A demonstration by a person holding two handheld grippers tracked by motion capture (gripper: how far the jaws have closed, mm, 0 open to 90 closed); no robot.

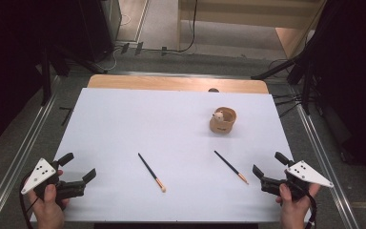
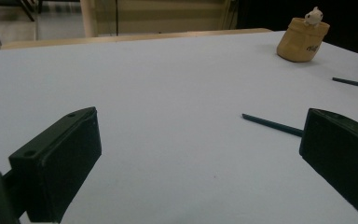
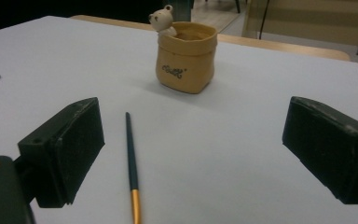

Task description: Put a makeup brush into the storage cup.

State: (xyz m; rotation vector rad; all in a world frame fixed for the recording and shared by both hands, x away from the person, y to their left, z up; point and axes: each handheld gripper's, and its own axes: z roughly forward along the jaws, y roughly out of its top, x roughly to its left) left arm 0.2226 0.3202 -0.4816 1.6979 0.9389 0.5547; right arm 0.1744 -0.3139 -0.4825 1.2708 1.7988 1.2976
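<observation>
Both the left gripper [image 1: 82,168] and right gripper [image 1: 267,166] stood released, a paintbrush [image 3: 131,161] lying between the right jaws, untouched.

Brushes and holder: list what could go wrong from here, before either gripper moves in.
1. Both brushes, the left brush and the right brush, lie flat on the white table; thin handles may roll or slip when the open left gripper or right gripper closes on them.
2. The tan holder stands loose; a brush tip catching its rim could tip or shove it.
3. The small bear figure on the rim narrows the opening.
</observation>
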